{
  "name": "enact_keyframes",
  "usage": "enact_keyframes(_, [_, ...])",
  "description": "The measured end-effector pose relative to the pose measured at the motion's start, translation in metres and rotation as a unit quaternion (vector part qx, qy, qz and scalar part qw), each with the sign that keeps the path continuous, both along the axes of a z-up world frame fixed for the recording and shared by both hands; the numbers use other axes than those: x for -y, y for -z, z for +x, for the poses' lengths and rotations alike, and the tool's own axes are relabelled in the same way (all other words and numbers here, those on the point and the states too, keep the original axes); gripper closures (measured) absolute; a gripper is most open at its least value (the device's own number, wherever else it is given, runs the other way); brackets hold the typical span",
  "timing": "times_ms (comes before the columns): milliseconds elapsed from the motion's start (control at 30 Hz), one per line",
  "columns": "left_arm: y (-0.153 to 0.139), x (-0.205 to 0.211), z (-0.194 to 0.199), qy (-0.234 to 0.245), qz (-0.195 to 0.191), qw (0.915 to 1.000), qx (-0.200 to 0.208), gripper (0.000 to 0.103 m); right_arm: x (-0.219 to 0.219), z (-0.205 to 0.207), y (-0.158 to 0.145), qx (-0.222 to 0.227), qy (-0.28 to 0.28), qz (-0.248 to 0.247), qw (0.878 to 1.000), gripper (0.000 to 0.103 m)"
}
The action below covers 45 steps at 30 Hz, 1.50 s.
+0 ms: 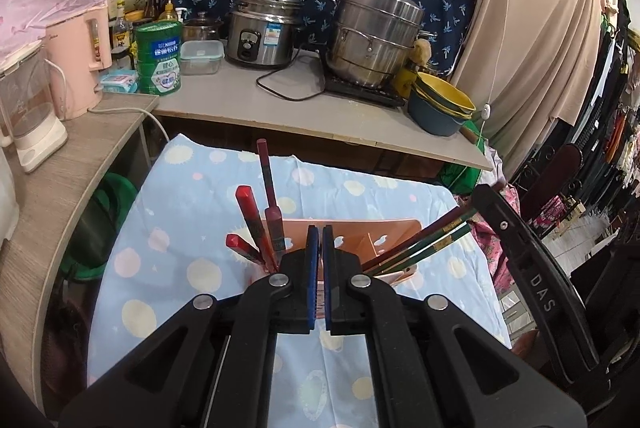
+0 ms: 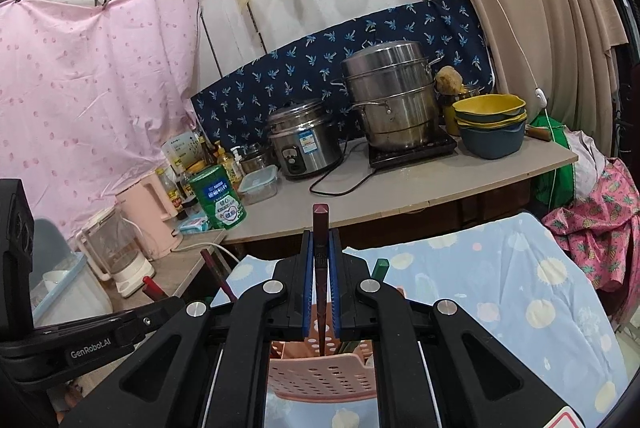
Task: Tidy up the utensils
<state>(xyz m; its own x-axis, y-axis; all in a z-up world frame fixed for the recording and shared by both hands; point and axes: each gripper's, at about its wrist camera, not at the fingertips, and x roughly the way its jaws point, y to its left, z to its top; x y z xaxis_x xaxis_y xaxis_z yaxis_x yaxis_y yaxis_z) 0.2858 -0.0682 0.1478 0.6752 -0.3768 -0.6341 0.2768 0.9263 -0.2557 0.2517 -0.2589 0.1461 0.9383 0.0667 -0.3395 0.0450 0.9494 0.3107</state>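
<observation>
A pink perforated utensil holder [image 1: 362, 234] stands on the blue spotted cloth [image 1: 192, 220]. Red chopsticks [image 1: 256, 224] stand in its left compartment and green and dark red ones [image 1: 424, 244] lean out to the right. My left gripper [image 1: 321, 240] is shut just in front of the holder, apparently on its near wall. My right gripper [image 2: 321, 252] is shut on a dark red chopstick [image 2: 320, 228], held upright with its lower end inside the holder [image 2: 320, 376]. A green chopstick [image 2: 379, 268] stands beside it.
Behind the cloth runs a counter [image 1: 280, 108] with a rice cooker [image 1: 260, 28], a steel steamer pot [image 1: 374, 36], stacked yellow and blue bowls [image 1: 440, 104], a green tin [image 1: 159, 58], and a pink kettle [image 1: 80, 64]. Clothes hang at the right.
</observation>
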Motion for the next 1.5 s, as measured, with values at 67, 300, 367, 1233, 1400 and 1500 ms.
enact_keyframes(67, [-0.001,0.000,-0.002,-0.002,0.002,1.0000,0.004,0.095,-0.001,-0.002,0.001,-0.003,0.003,-0.003,1.000,0.086])
enact_keyframes(300, [-0.005,-0.005,-0.024,-0.026,0.023,0.9991,0.026,0.069,-0.001,-0.025,0.000,0.006,0.010,-0.009,1.000,0.073])
enact_keyframes(367, [-0.004,-0.005,-0.032,-0.032,0.036,0.9983,0.033,0.069,-0.001,-0.033,0.000,0.006,0.007,-0.009,1.000,0.073])
enact_keyframes(1233, [0.050,-0.020,-0.128,-0.086,0.147,0.9851,0.019,0.037,-0.043,-0.155,0.054,-0.090,0.006,-0.059,0.994,0.051])
enact_keyframes(1400, [0.052,-0.024,-0.138,-0.090,0.151,0.9843,0.014,0.028,-0.048,-0.167,0.053,-0.091,0.011,-0.078,0.993,0.044])
enact_keyframes(1500, [0.051,-0.024,-0.143,-0.091,0.158,0.9832,0.015,0.021,-0.050,-0.173,0.053,-0.095,0.015,-0.078,0.992,0.039])
